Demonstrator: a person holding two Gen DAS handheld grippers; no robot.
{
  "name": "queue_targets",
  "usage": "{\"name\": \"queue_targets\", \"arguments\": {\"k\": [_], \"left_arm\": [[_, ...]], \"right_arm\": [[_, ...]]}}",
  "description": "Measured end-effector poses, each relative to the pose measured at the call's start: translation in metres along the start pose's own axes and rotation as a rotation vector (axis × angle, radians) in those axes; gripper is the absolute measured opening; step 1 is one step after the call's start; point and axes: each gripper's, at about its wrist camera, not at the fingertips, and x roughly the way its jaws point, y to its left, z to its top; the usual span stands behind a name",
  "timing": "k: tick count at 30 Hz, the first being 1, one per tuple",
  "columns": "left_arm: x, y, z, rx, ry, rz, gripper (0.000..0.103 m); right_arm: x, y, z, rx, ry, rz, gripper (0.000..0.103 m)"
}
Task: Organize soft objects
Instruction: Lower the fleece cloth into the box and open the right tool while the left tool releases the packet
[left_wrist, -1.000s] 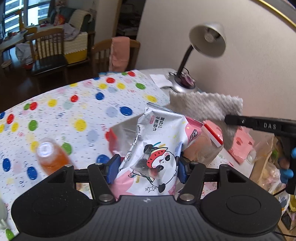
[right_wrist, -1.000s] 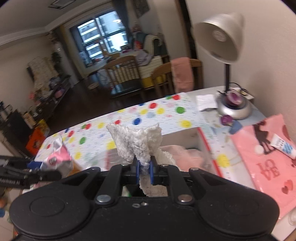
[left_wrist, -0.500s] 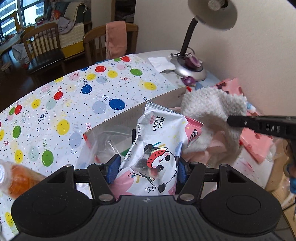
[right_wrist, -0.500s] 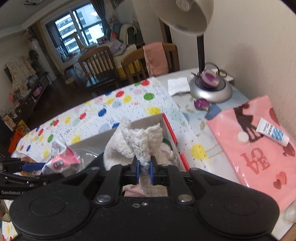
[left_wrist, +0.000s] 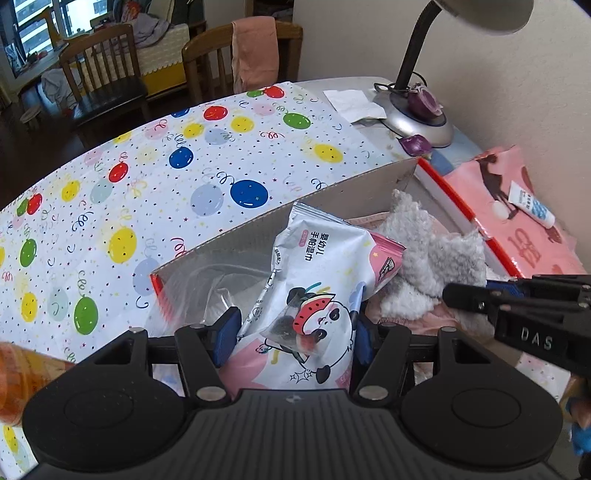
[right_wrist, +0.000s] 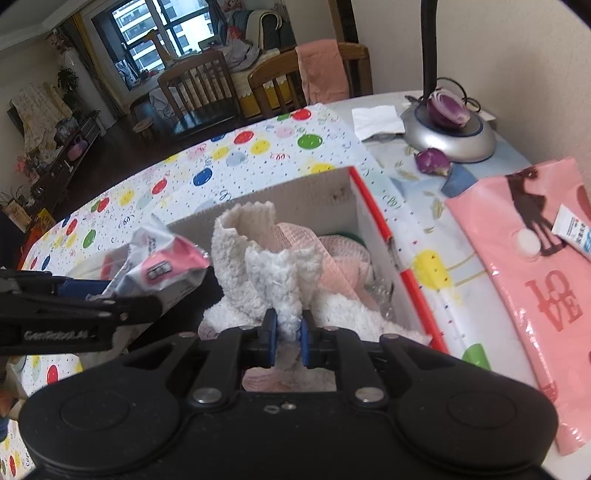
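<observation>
The left gripper (left_wrist: 295, 334) has its blue fingers (left_wrist: 226, 334) spread partway and pressed on either side of a wet-wipe pack (left_wrist: 317, 295) printed with a panda; the pack's upper end leans over the open cardboard box (left_wrist: 332, 192). The right gripper (right_wrist: 289, 338) has its fingers (right_wrist: 270, 338) nearly together, pinching a fold of a white fluffy cloth (right_wrist: 273, 266); its jaws have just been opening slightly, with the cloth between them. The cloth hangs down into the box, over a pink knitted fabric (right_wrist: 325, 254) lying inside it. The box, with a red outer edge, stands on a surface covered by a balloon-print tablecloth (left_wrist: 147, 177). Beyond the box's far corner stands a desk lamp (right_wrist: 448, 133) with a purple onion half on its base. On the lamp side of the box lies a pink pouch (right_wrist: 535, 280) with a small tube (right_wrist: 570, 230) on it.
</observation>
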Motion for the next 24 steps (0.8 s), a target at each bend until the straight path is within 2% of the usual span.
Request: {"name": "queue_targets", "arguments": {"k": [9, 14, 19, 24], "left_arm": [[0.015, -0.006, -0.001, 0.056, 0.002, 0.04, 0.063], [0.014, -0.01, -0.003, 0.081, -0.007, 0.042, 0.069], [0.009, -0.009, -0.007, 0.087, -0.026, 0.03, 0.07], [-0.004, -0.004, -0.011, 0.066, -0.057, -0.001, 0.072]], "right_arm": [[0.007, 0.003, -0.006, -0.014, 0.006, 0.024, 0.021], [-0.004, 0.008, -0.008, -0.047, -0.023, 0.026, 0.035], [-0.018, 0.014, -0.009, -0.084, -0.053, 0.028, 0.051], [-0.032, 0.019, -0.011, -0.116, -0.088, 0.022, 0.055]]}}
